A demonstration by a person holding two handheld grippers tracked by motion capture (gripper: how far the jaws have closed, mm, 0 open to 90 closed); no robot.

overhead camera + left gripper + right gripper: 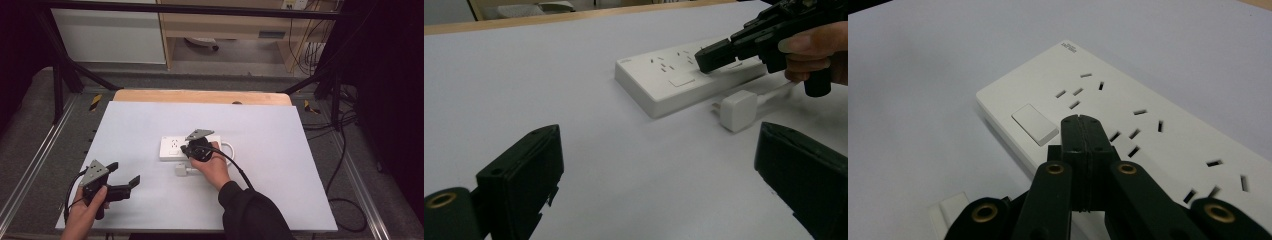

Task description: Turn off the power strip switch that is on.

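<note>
My right gripper (186,148) sits at the centre of the high view with its jaws pressed together and nothing between them, its closed tip over the white power strip (172,145). In the right gripper view the joined jaws (1082,131) rise from the bottom centre and end just right of the strip's rocker switch (1034,124), over the socket face; I cannot tell whether the tip touches the plastic. In the left gripper view that gripper (716,55) reaches in from the upper right, tip low on the strip (674,82).

One power strip lies here, a little left of centre on the white table (260,190), long side running left to right. I count one switch on it, near its left end in the high view.

One white plug (180,170) lies on the table just below the strip in the high view, beside my right hand (212,167); its prongs (715,106) point toward the strip in the left gripper view, close to it but apart, and it sits in none of the sockets.

My left gripper (125,175) is at the lower left of the high view, well apart from the strip, jaws spread wide and holding nothing. Its own view looks between them at bare table, with strip and plug (738,110) in the upper right.
</note>
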